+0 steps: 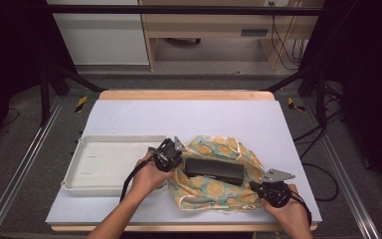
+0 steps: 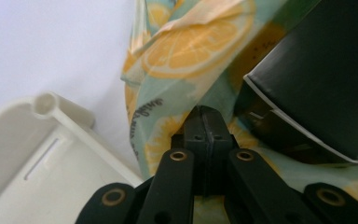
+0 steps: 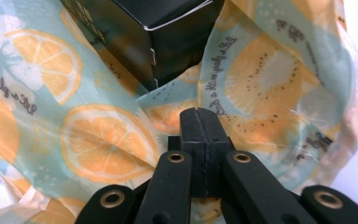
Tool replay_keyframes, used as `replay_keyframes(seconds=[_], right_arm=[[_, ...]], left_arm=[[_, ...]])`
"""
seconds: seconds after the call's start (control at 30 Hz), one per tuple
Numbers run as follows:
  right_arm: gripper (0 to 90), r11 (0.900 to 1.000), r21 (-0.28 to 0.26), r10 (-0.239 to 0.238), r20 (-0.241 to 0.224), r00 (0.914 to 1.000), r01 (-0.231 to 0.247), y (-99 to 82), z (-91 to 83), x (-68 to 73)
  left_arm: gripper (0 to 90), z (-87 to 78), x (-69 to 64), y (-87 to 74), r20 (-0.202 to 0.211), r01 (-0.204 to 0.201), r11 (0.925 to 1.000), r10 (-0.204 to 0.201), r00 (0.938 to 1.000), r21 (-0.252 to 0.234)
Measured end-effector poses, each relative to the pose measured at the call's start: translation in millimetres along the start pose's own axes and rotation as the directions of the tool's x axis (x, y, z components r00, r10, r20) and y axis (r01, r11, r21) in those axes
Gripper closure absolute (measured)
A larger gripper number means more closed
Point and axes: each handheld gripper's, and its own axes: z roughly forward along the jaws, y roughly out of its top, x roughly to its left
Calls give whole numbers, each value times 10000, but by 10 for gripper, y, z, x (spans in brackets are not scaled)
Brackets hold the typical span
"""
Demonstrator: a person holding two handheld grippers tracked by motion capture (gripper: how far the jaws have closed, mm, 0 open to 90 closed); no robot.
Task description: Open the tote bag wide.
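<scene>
The shallow cream plastic tray (image 1: 110, 164) on the white table (image 1: 189, 117) has nothing in it. Just beside it lies the thin cloth printed with orange slices (image 1: 219, 181), with a long black box (image 1: 214, 170) on its middle. My left gripper (image 2: 203, 114) and right gripper (image 3: 199, 116) have their jaws pressed together at opposite cloth edges — whether fabric is pinched, I cannot tell.

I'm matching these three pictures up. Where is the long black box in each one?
High view: the long black box lies centre, on the citrus-print cloth.
Left gripper view: box at upper right.
Right gripper view: box at top centre.
Shared landmark: the cloth under it.
</scene>
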Motion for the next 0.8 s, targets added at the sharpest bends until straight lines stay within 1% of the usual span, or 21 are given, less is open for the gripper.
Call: replay_keyframes(seconds=[0.07,0.13,0.17,0.23,0.3,0.33,0.37,0.43,0.5,0.6,0.7,0.73,0.8], right_arm=[[900,9997,-234,-6,-58,10000,4,14,-17,20],[900,9988,-486,-63,-108,9999,58,37,-33,35],[900,9986,-511,-101,-99,9999,95,49,-42,41],[900,9974,-723,-80,-165,9998,68,76,-60,57],[900,9967,-810,-112,-146,9998,100,97,-83,61],[900,9958,-906,-135,-170,9998,119,110,-99,61],[900,9953,-965,-111,-169,9998,94,117,-108,62],[900,9941,-1076,-117,-188,9998,96,140,-136,62],[900,9931,-1166,-149,-176,9997,128,160,-158,62],[900,9919,-1258,-204,-241,9995,172,187,-189,77],[900,9920,-1231,-305,-287,9991,267,197,-203,105],[900,9924,-1209,-275,-314,9991,235,196,-207,116],[900,9927,-1162,-368,-359,9987,324,191,-211,137]], left_arm=[[892,-97,-26,-3,52,28,9985,-25,10000,-545],[885,-178,-44,4,132,60,9970,-50,9999,-774],[885,-236,-54,11,181,37,9950,-19,9998,-995],[884,-322,-72,25,249,-27,9932,57,9997,-1167],[884,-427,-113,32,346,-118,9882,173,9993,-1530],[885,-464,-132,34,446,-140,9872,213,9988,-1590],[885,-504,-162,33,612,-150,9838,263,9978,-1784],[885,-562,-235,33,798,-297,9793,465,9957,-2005],[885,-586,-306,32,981,-327,9751,554,9936,-2194],[888,-564,-443,44,1301,-406,9693,739,9887,-2424],[891,-512,-536,49,1415,-592,9691,952,9854,-2397],[894,-488,-568,46,1476,-649,9696,1017,9838,-2359],[897,-423,-635,26,1576,-749,9717,1119,9811,-2238]])
